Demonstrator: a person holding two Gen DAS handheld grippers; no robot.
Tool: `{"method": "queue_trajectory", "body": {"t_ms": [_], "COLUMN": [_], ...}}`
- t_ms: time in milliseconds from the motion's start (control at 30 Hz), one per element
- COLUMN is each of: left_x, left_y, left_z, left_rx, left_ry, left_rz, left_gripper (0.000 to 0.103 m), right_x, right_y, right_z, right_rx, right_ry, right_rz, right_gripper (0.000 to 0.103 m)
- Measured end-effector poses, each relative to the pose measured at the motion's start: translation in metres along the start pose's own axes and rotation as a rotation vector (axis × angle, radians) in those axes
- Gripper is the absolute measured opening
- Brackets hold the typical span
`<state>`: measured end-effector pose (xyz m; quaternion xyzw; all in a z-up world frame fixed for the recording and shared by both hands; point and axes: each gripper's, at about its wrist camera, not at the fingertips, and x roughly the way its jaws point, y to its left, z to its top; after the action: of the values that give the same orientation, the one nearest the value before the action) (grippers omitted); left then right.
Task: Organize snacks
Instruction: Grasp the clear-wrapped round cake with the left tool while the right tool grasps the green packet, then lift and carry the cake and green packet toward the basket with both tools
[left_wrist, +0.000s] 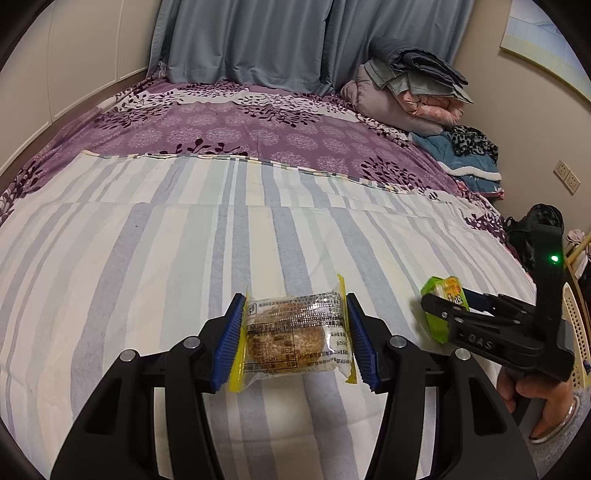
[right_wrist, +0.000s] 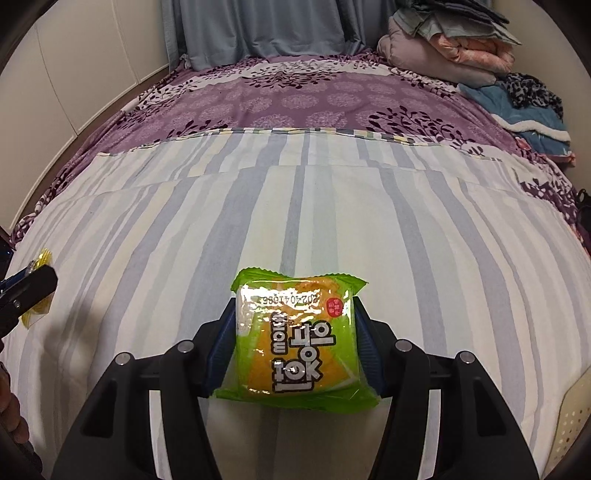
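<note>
Snacks, two packets, each held in one of your grippers above the bed.

Item one: clear packet (left_wrist: 295, 332) with yellow sealed ends and a round brown cake inside. It sits crosswise in your left gripper (left_wrist: 297, 341); the jaws are closed onto its two ends, blue pads (left_wrist: 231, 343) pressing the yellow seals, so the opening is only as wide as the packet. In the right wrist view its yellow edge shows at 9 o'clock, beside the black tip of that gripper.

Item two: green packet (right_wrist: 297, 341) with an orange centre and large white lettering, printed side up. Your right gripper (right_wrist: 295, 350) has it between the jaws, which are drawn in against both side edges; the packet's top and bottom seals stick out beyond the pads. In the left wrist view this gripper (left_wrist: 448, 314) and the green packet (left_wrist: 443, 306) appear at 3 o'clock, near the clear packet but not touching it, with your right hand (left_wrist: 535, 402) on the handle below.

Surroundings: striped sheet (right_wrist: 332, 221) in pale blue, white and cream under both packets. Purple floral bedcover (left_wrist: 258, 125) beyond it at 12 o'clock. Grey-blue curtain (left_wrist: 251, 40) behind. Folded bedding pile (left_wrist: 410, 85) at 1 o'clock against the wall.
</note>
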<state>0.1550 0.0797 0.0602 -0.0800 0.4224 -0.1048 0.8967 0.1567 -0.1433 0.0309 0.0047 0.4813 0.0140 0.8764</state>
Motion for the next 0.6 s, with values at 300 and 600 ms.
{"method": "queue_trajectory", "body": {"t_ms": [300,600], "left_x": [-0.026,-0.056], "left_y": [-0.018,-0.036], "left_z": [-0.016,-0.032], "left_rx": [0.02,0.055], "left_ry": [-0.013,-0.029], "left_rz": [-0.014,-0.02], "left_gripper": [0.055,0.055], "right_x": [-0.053,-0.097], "right_y": [-0.011,-0.014], "right_z": [-0.038,-0.067], "right_rx": [0.022,0.029], "right_ry": [-0.043,-0.093], "right_rz": [0.039,0.069], "right_gripper": [0.058,0.058]}}
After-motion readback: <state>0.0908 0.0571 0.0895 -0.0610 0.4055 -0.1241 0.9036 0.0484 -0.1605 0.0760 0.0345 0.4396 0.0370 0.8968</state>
